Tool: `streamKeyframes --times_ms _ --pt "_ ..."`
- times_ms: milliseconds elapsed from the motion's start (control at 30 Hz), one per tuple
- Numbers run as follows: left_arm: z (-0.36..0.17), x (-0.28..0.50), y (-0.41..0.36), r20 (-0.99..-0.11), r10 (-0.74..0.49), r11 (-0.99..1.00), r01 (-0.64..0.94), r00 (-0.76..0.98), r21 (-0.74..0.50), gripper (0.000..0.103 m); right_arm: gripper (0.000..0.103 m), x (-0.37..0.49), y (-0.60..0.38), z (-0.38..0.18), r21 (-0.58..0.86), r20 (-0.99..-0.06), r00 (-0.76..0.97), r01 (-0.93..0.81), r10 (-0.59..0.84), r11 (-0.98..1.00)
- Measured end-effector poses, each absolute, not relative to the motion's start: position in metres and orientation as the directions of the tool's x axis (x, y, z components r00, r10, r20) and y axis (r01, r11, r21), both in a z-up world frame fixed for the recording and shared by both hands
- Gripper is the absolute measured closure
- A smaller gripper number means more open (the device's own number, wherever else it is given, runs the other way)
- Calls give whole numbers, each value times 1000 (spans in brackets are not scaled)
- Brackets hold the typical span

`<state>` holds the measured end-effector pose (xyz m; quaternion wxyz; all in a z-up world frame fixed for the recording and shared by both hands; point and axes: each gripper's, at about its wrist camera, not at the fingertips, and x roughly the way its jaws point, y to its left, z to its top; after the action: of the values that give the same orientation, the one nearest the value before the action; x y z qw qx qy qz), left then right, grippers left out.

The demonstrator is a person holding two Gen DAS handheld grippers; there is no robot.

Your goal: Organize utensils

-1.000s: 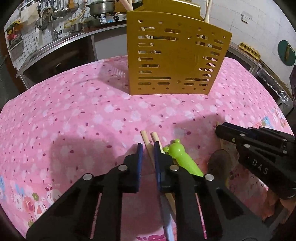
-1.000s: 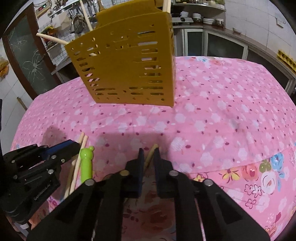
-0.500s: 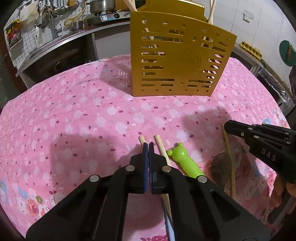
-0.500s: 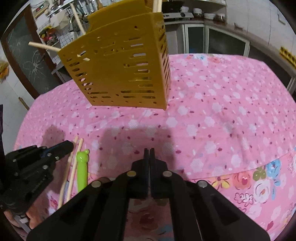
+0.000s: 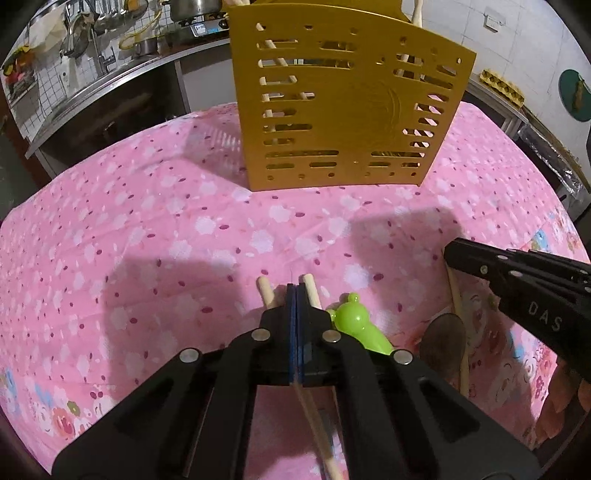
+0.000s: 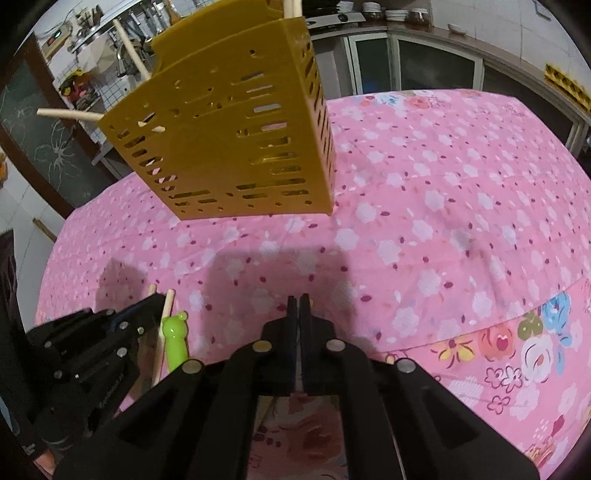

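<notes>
Nearest, the left gripper (image 5: 296, 295) has its fingers pressed together between two chopsticks (image 5: 309, 293), gripping nothing visible. The right gripper (image 6: 298, 303) is likewise closed. A green frog-headed utensil (image 5: 356, 325) lies right of them; farther off, the yellow slotted holder (image 5: 347, 110) stands on the counter (image 5: 147, 229).

A pink flowered tablecloth (image 5: 155, 221) covers the table under the tongs. Beyond them runs a steel counter (image 5: 110, 85) with a pot (image 5: 192, 7); glass-fronted cabinets (image 6: 417, 62) stand ahead.
</notes>
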<state>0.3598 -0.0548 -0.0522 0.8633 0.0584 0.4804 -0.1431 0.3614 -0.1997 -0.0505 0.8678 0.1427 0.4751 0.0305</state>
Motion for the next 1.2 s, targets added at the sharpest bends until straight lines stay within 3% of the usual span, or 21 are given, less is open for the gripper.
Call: streamKeyframes --times_ms 667,1200 --pt "-52 364 -30 -835 -140 967 257 532 1 103 101 364 -196 -50 282 -820 541 96 187 955" --pt "-54 365 -29 -837 -153 963 269 525 -7 103 103 366 -202 -54 146 -873 474 25 116 989"
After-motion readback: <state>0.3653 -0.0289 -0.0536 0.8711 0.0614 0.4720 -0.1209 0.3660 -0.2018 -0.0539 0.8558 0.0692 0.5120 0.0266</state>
